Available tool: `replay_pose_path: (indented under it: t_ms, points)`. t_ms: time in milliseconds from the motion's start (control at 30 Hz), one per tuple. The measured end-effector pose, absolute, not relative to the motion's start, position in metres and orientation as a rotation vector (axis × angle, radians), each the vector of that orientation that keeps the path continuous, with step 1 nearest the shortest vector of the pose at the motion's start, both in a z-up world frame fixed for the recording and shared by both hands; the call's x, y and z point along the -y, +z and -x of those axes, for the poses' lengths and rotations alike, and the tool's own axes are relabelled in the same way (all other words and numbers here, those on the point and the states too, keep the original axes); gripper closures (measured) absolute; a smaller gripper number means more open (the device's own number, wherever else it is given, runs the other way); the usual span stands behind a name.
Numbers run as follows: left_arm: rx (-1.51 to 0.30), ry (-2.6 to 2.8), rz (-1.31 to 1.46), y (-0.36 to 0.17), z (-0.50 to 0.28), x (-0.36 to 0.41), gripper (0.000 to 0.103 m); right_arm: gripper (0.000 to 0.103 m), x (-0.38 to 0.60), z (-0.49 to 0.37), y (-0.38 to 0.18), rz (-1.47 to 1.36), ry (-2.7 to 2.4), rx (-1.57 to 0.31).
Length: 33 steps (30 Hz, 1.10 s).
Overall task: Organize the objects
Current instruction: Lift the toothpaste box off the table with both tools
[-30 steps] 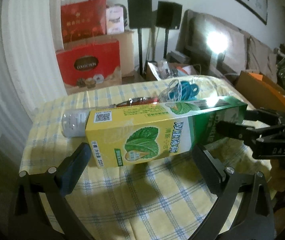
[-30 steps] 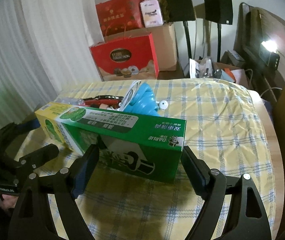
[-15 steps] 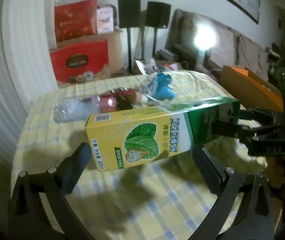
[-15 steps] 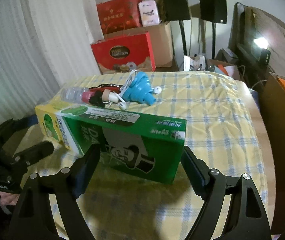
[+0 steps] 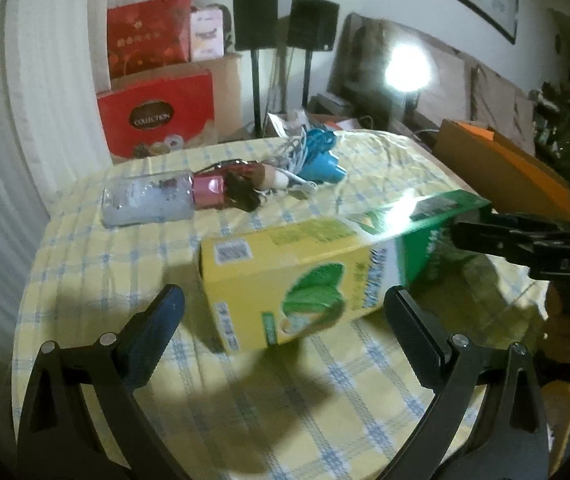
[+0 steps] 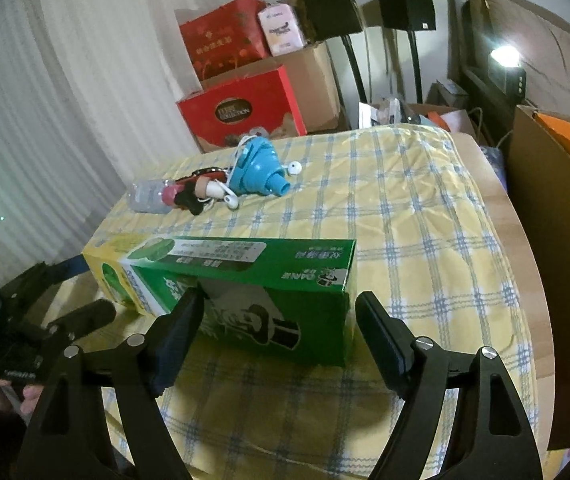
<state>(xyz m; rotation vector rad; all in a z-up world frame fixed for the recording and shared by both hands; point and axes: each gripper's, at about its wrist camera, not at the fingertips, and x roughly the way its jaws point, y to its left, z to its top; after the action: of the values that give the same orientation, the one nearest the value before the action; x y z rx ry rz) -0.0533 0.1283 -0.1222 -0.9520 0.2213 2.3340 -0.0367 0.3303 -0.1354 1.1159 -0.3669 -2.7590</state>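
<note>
A long yellow-and-green toothpaste box (image 5: 305, 276) (image 6: 245, 276) lies across the yellow checked tablecloth (image 6: 425, 240). My right gripper (image 6: 280, 298) straddles its green end, jaws wide, with one pad on the front face and the other at the end corner. The left wrist view shows the right gripper (image 5: 461, 232) reaching in from the right. My left gripper (image 5: 284, 294) stands open around the yellow end, with a strip of cloth showing between its left finger (image 5: 165, 320) and the box. Whether the box is lifted I cannot tell.
Farther back on the cloth lie a clear bottle (image 5: 149, 200) with a pink cap, a blue funnel (image 6: 261, 172), white earphones (image 6: 229, 200) and a dark key bundle. Red gift boxes (image 6: 241, 112) and speaker stands are behind the table. An orange-brown box (image 5: 497, 168) stands at its right.
The box and both grippers have come toward the near edge, away from the bottle and funnel. In the left wrist view the box has swung slightly to the right.
</note>
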Motion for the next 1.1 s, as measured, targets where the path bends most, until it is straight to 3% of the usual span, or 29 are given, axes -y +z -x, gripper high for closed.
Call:
replay_pose_path:
  t_ms: [367,500,667,1100]
  points:
    - [-0.318,2.315,0.921,-0.132,0.061,-0.146,0.004,0.015,-0.333,0.047,-0.146,-1.08,-2.737,0.374]
    - [-0.329,2.326,0.898,-0.132,0.059,-0.147,0.01,0.011,-0.33,0.048,-0.146,-1.084,-2.755,0.347]
    - [-0.267,2.323,0.916,-0.131,0.059,-0.144,0.012,0.012,-0.33,0.046,-0.142,-1.083,-2.774,0.333]
    - [-0.3,2.376,0.844,-0.095,0.042,-0.144,0.012,0.012,-0.324,0.03,-0.106,-0.982,-2.829,0.281]
